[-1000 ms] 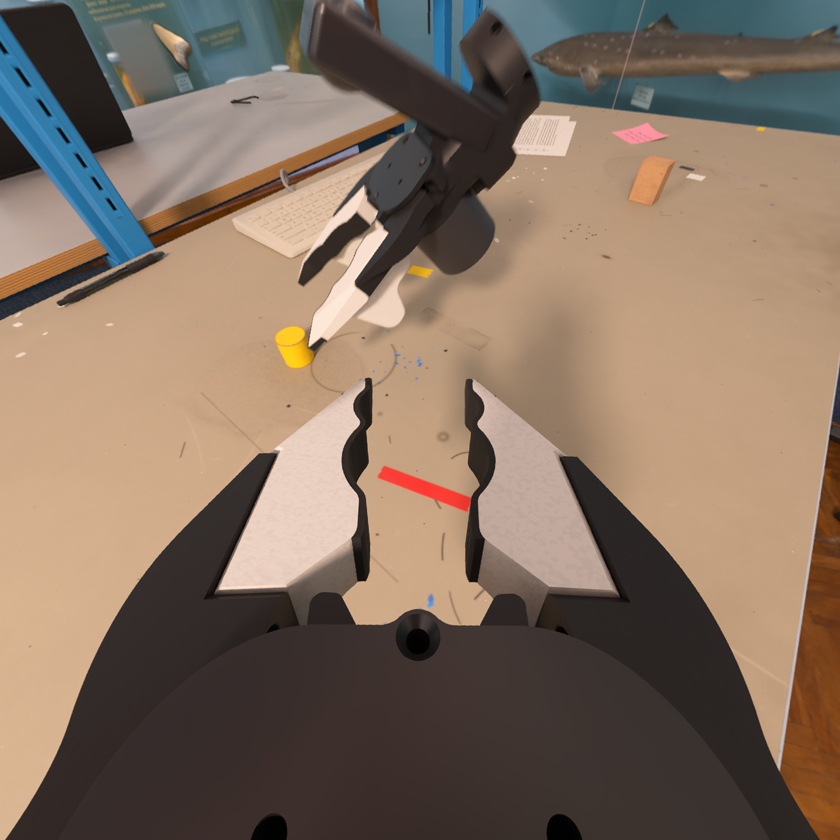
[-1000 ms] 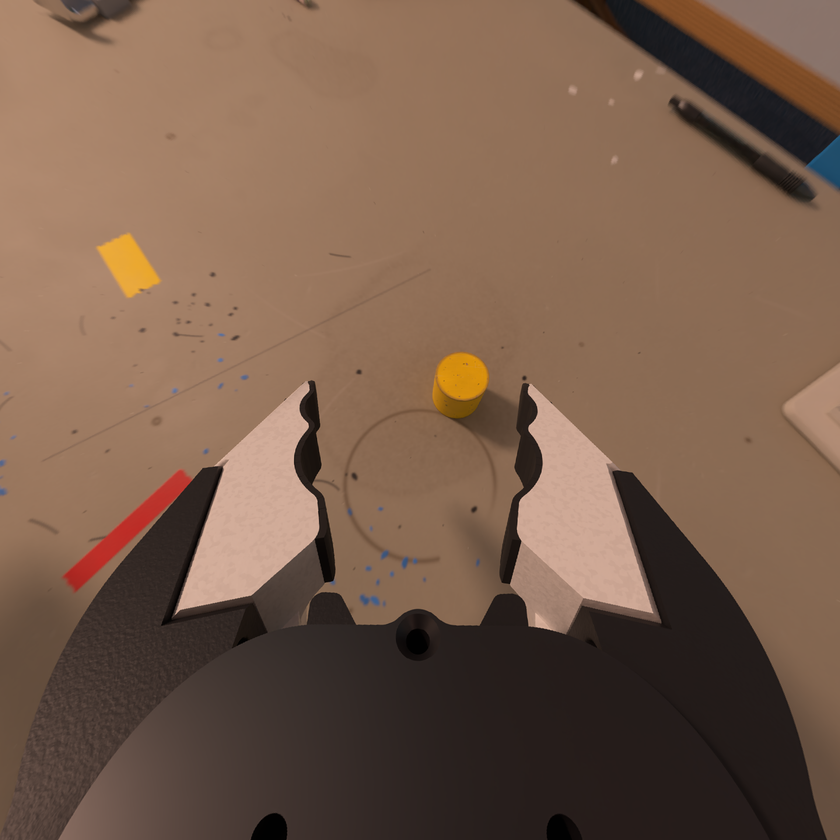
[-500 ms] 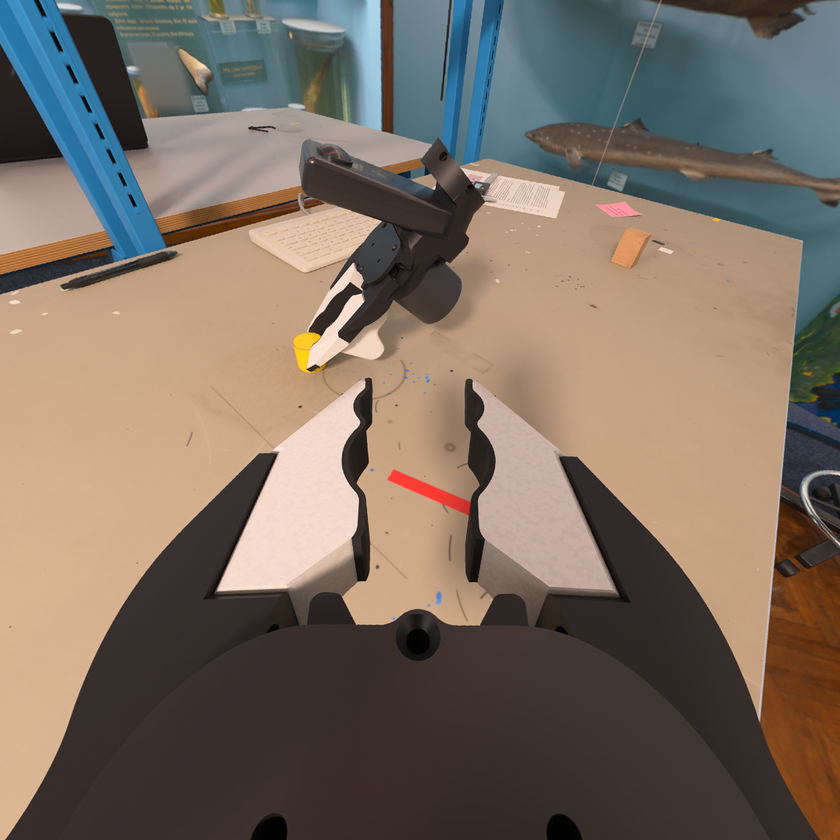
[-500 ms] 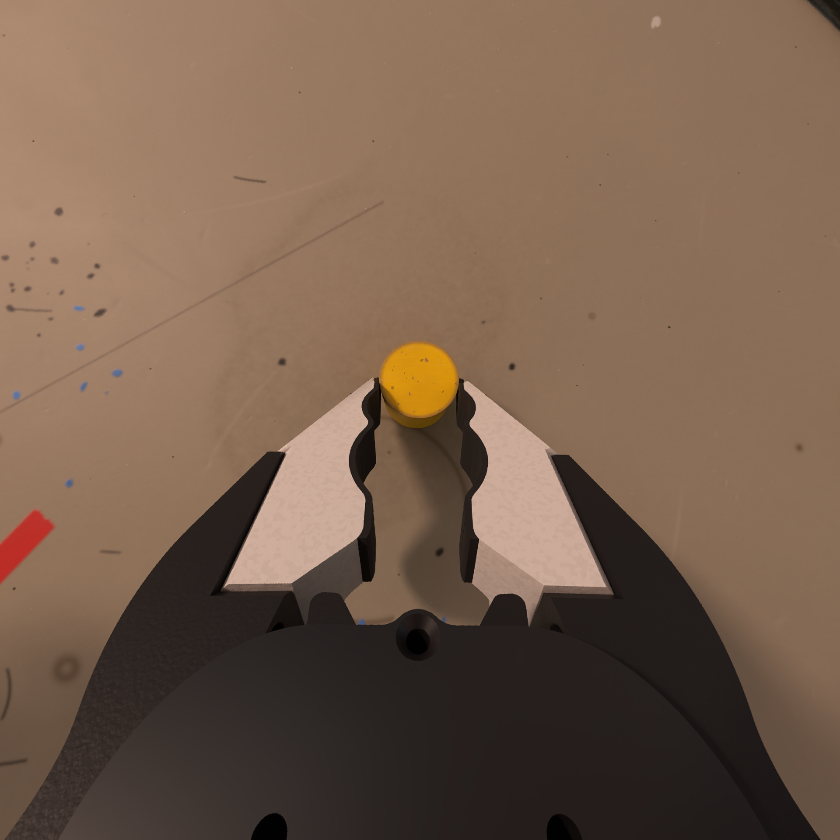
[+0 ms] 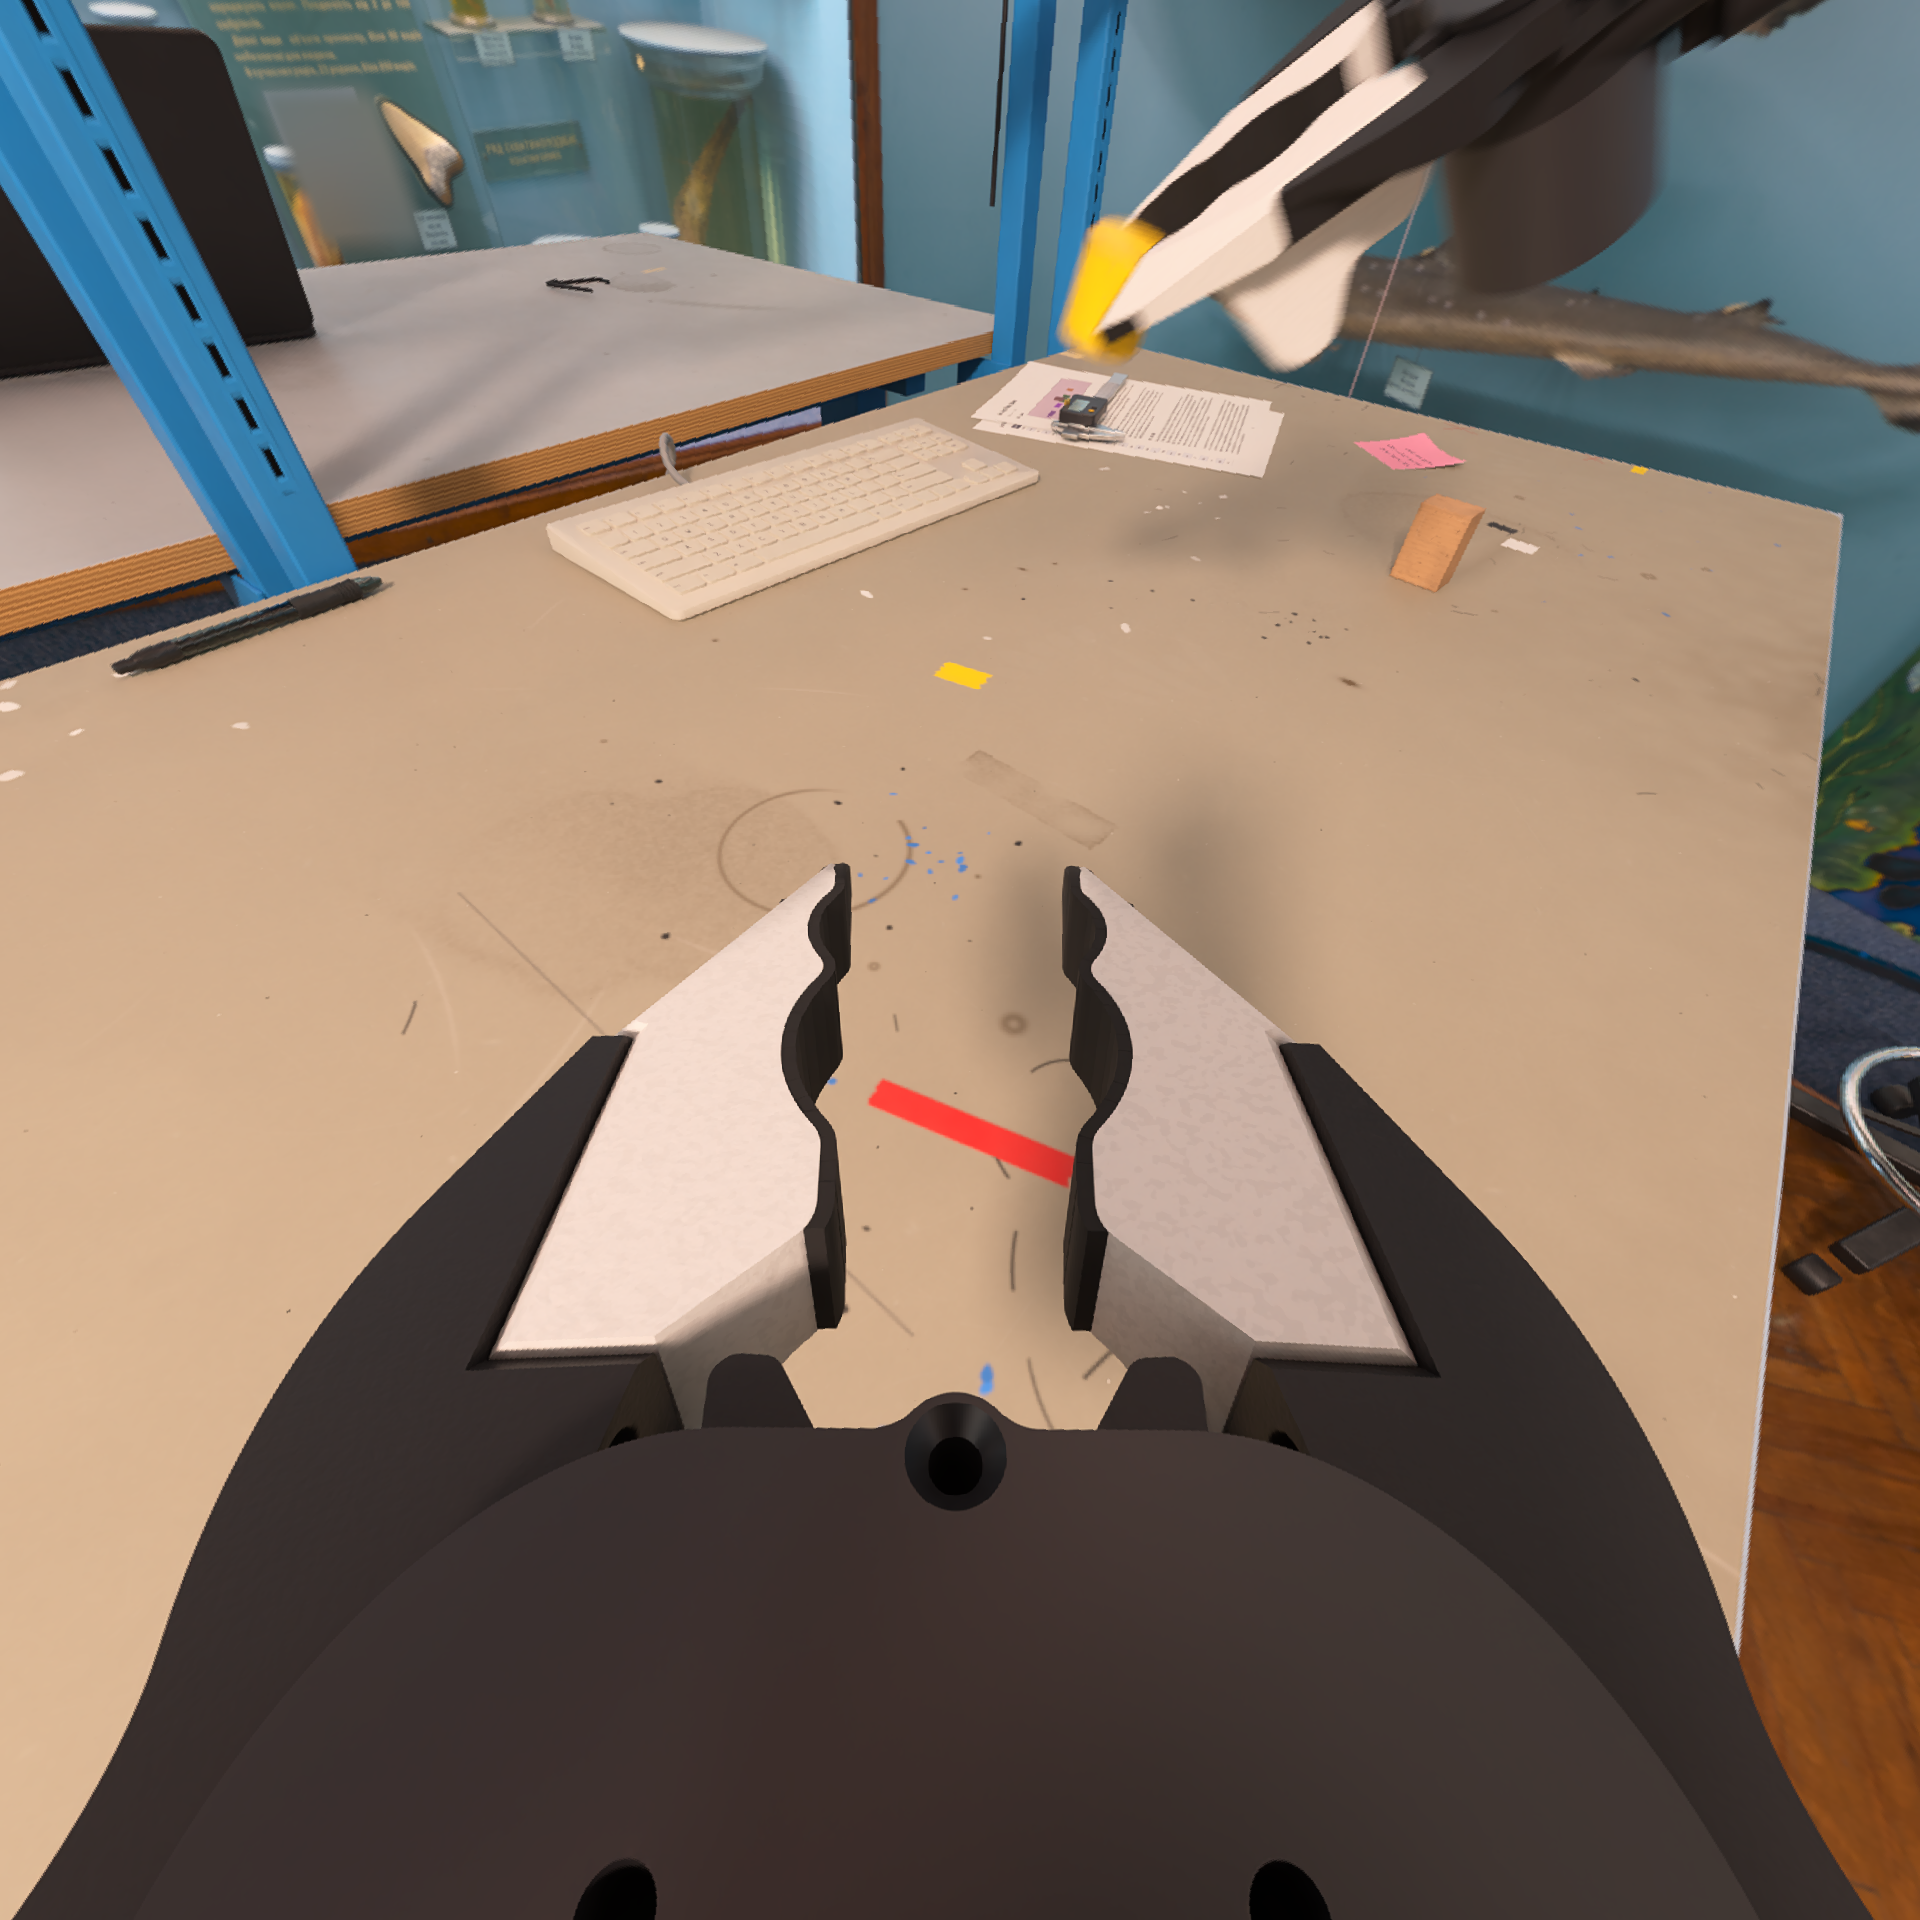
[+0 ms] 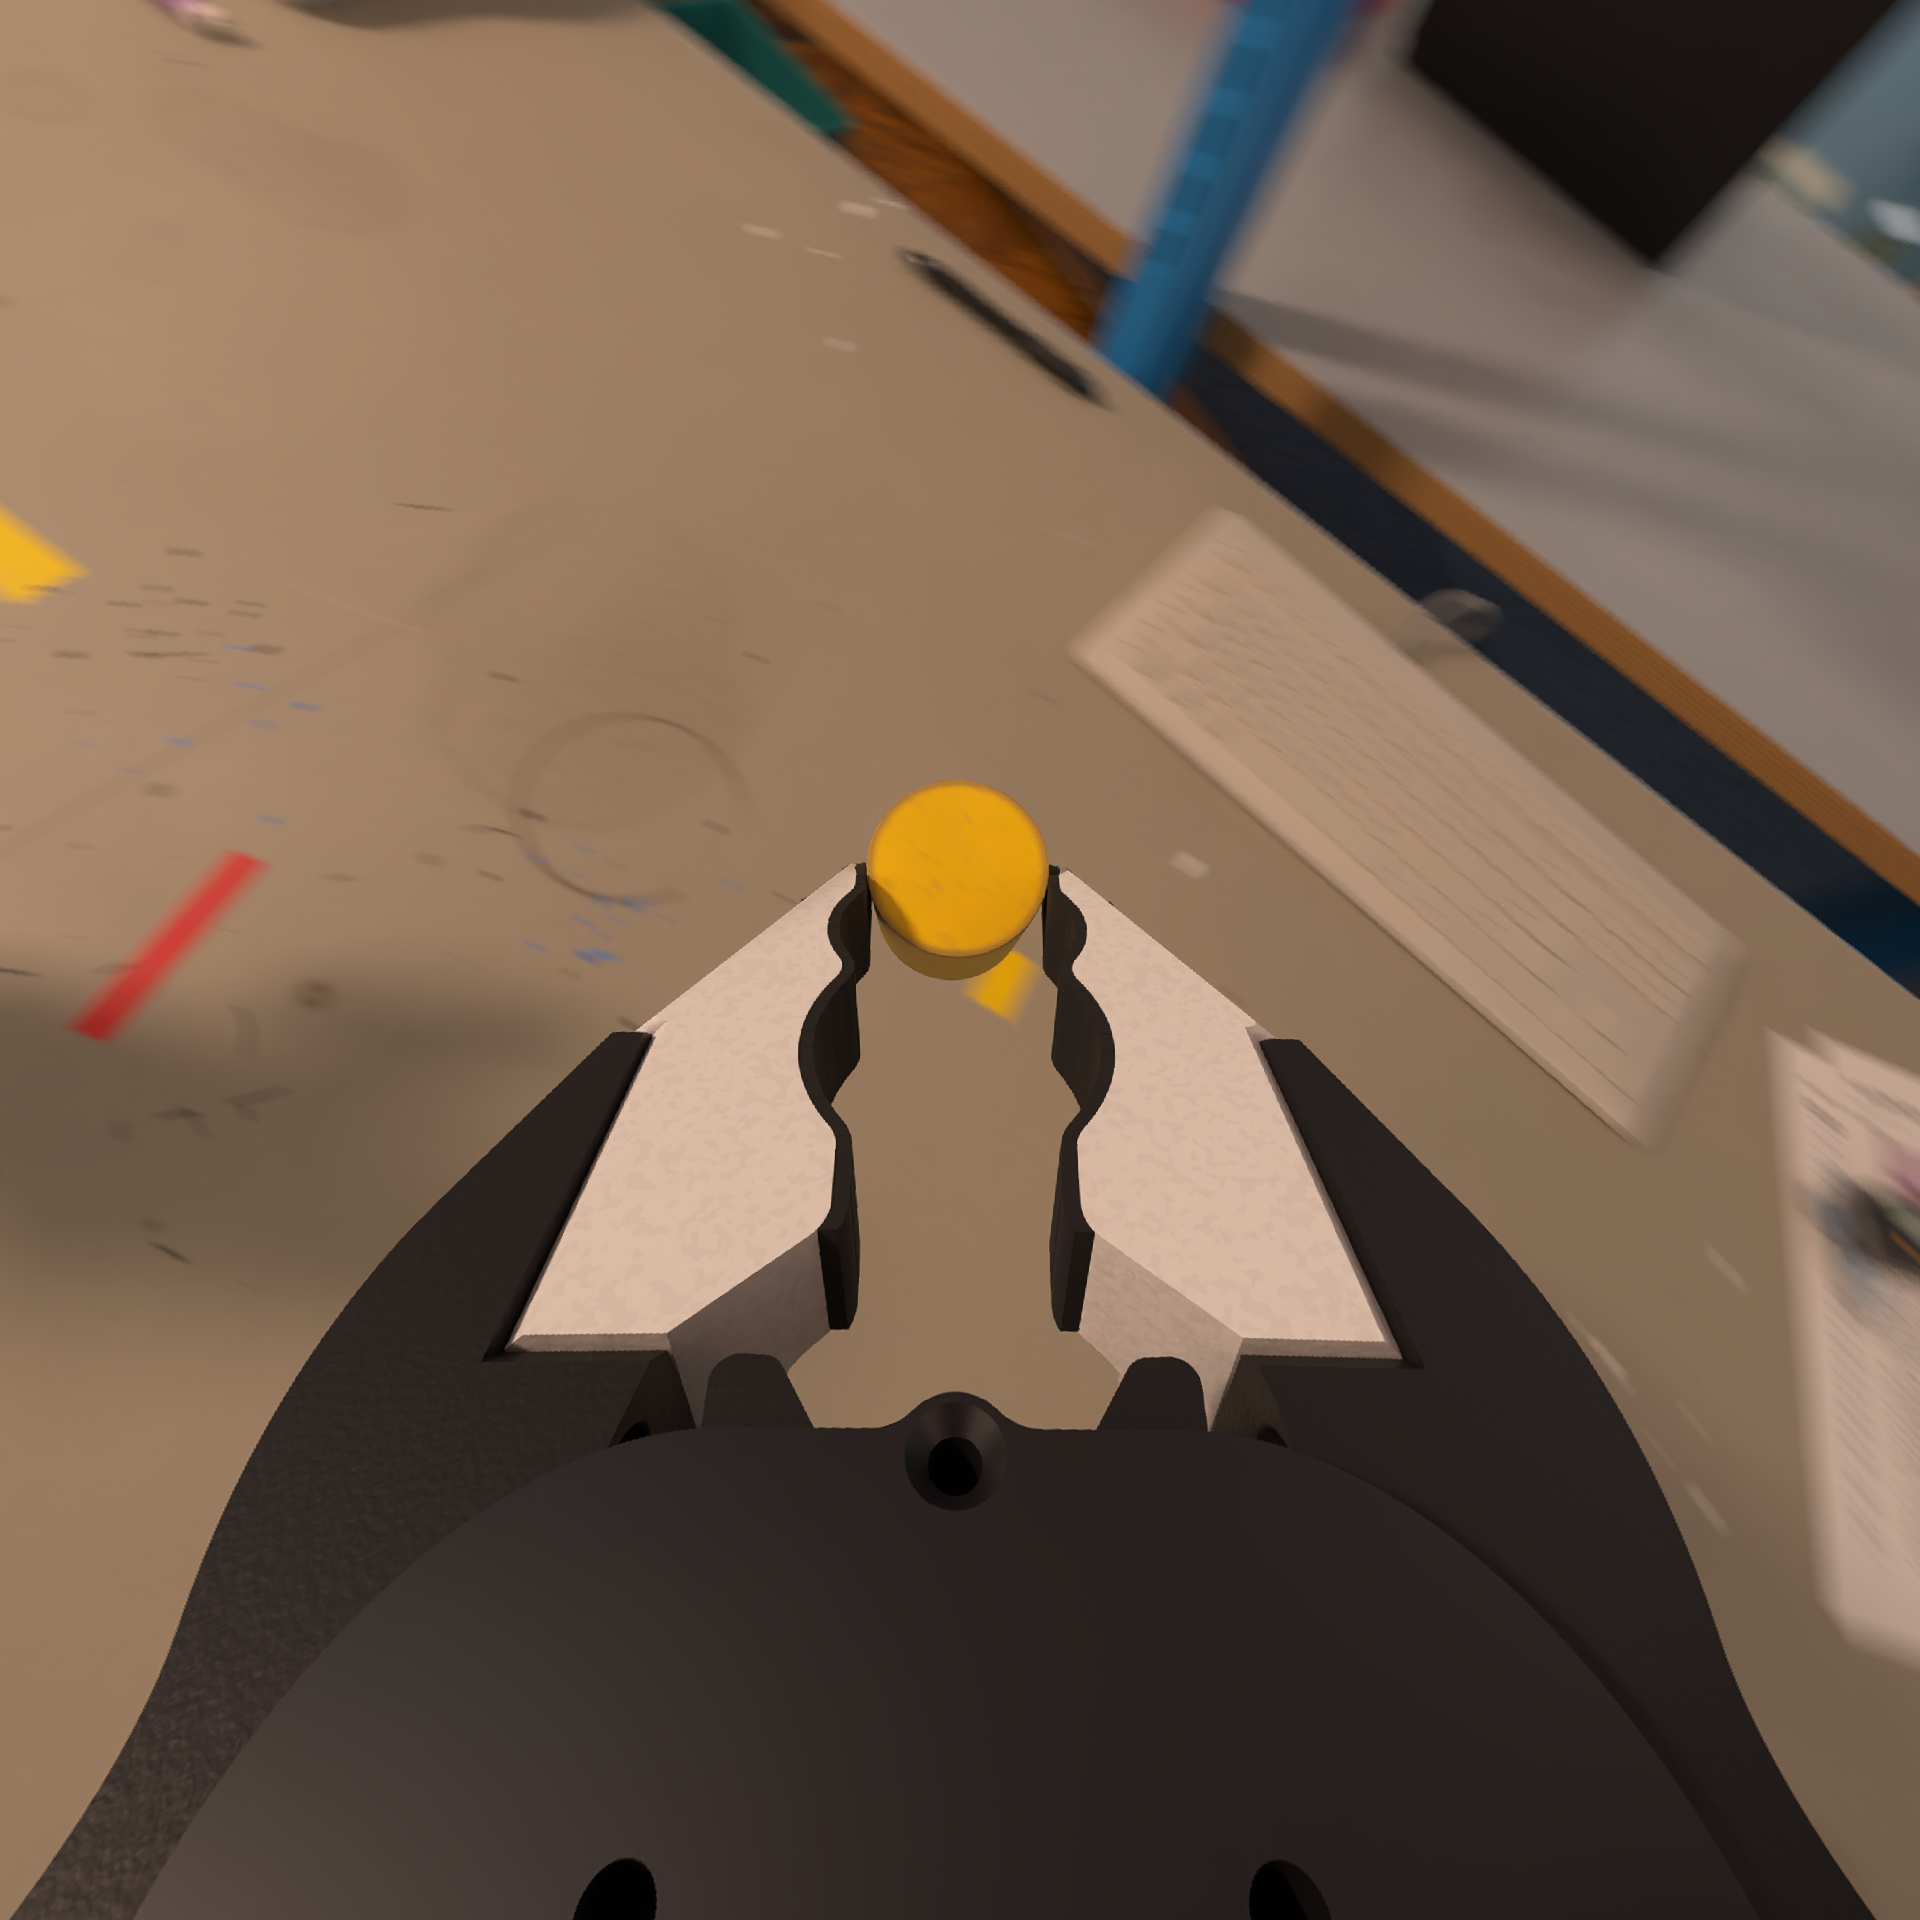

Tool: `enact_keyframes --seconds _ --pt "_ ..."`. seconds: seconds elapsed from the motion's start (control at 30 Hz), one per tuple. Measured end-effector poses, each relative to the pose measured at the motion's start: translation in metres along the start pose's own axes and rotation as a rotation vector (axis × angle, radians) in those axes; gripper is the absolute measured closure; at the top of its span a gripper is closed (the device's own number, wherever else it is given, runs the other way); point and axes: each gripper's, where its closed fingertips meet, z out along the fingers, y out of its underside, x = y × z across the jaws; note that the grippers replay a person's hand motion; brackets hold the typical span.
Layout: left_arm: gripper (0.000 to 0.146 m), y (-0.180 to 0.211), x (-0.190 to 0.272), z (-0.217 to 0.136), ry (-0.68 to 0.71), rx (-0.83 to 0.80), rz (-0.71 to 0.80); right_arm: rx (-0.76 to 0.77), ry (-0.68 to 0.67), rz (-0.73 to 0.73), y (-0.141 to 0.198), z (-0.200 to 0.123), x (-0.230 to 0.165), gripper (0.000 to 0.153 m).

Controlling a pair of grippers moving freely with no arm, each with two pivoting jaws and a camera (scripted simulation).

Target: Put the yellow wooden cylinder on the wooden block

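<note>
High above the table (image 5: pixel 312 831), yellow wooden cylinder (image 6: pixel 956 873) pinched at fingertips of right gripper (image 6: pixel 956 904). Carry step under way, by my read. Wooden block (image 5: pixel 1434 540) sits at two o'clock, far corner. Next: travel there, lower squarely. Left gripper (image 5: pixel 956 894) spread, empty.

No text is legible; printed sheets (image 5: pixel 1164 416) beyond the keyboard (image 5: pixel 790 509) and the pink note (image 5: pixel 1408 453) show only blurred marks.

Yellow wooden cylinder (image 6: pixel 956 871) airborne; wooden block (image 5: pixel 1436 540) seemingly tilted, far off.
</note>
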Motion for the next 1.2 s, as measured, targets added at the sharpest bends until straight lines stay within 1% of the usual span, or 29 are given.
enact_keyframes --seconds 0.1,0.17,0.23,0.3,0.37,0.43,0.53,0.7,0.8,0.9,0.93,0.97,1.0,1.07,1.2 --pt "0.105 0.0 0.003 0.002 0.006 -0.002 0.0 -0.058 0.213 0.084 0.04 -0.066 0.078 0.12" --pt "0.105 0.001 0.006 0.005 0.009 -0.009 0.002 -0.111 0.342 0.145 0.079 -0.103 0.124 0.12" --pt "0.106 0.001 0.008 0.006 0.011 -0.017 0.007 -0.183 0.413 0.223 0.127 -0.129 0.155 0.12" --pt "0.106 0.0 0.011 0.007 0.007 -0.022 0.02 -0.259 0.455 0.301 0.176 -0.143 0.175 0.12" --pt "0.106 -0.001 0.013 0.008 0.0 -0.029 0.036 -0.314 0.458 0.374 0.219 -0.148 0.183 0.12" --pt "0.106 0.0 0.015 0.01 -0.004 -0.037 0.048 -0.34 0.451 0.445 0.25 -0.146 0.185 0.12" --pt "0.106 0.001 0.018 0.011 -0.01 -0.053 0.061 -0.401 0.477 0.499 0.284 -0.142 0.193 0.12" --pt "0.106 0.001 0.023 0.013 -0.018 -0.067 0.085 -0.446 0.491 0.546 0.309 -0.127 0.206 0.12" --pt "0.106 0.002 0.023 0.013 -0.034 -0.08 0.104 -0.48 0.512 0.553 0.317 -0.125 0.209 0.12" --pt "0.106 0.003 0.022 0.012 -0.042 -0.085 0.109 -0.56 0.482 0.551 0.329 -0.127 0.206 0.118" --pt "0.106 0.003 0.022 0.012 -0.043 -0.087 0.109 -0.581 0.472 0.549 0.334 -0.128 0.204 0.099" --pt "0.106 0.004 0.022 0.012 -0.044 -0.089 0.11 -0.586 0.471 0.545 0.336 -0.129 0.203 0.078" --pt "0.106 0.004 0.022 0.013 -0.044 -0.09 0.111 -0.577 0.478 0.54 0.337 -0.132 0.203 0.067" --pt "0.106 0.005 0.023 0.014 -0.042 -0.093 0.112 -0.523 0.489 0.537 0.331 -0.136 0.204 0.06" --pt "0.106 0.007 0.023 0.016 -0.038 -0.096 0.11 -0.399 0.471 0.545 0.305 -0.144 0.199 0.06"
